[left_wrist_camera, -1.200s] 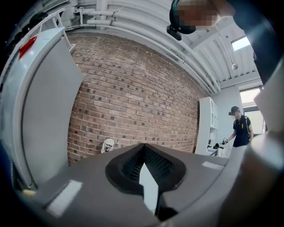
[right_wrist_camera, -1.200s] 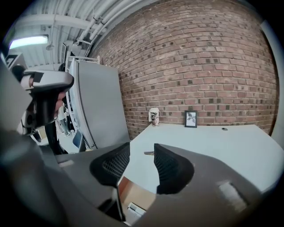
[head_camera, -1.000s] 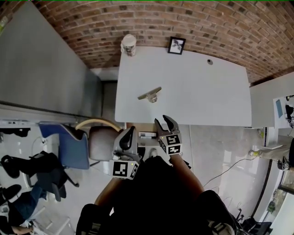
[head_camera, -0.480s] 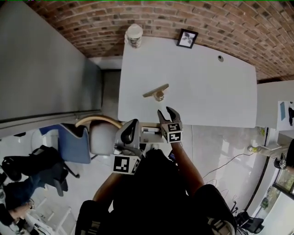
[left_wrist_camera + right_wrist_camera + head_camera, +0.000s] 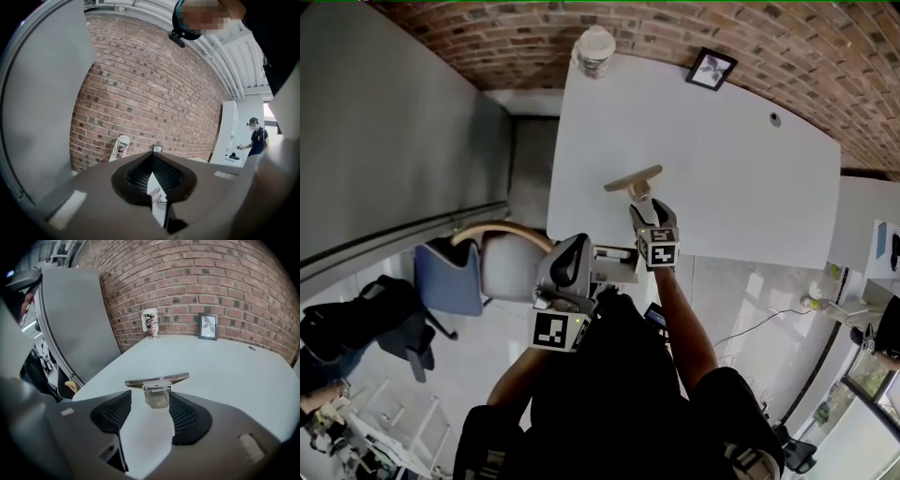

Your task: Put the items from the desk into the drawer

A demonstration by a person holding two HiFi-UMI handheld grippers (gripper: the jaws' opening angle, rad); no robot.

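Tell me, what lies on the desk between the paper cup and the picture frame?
Nothing: the desk between paper cup and picture frame is bare, as the right gripper view shows.

Office: white desk (image 5: 741,187), chair (image 5: 450,281), brick wall (image 5: 487,42).

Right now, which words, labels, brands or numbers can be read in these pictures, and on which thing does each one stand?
None can be read.
Paper cup: printed pattern, too blurred.
Framed picture: no legible words.
Marker cubes: black-and-white squares, no letters.
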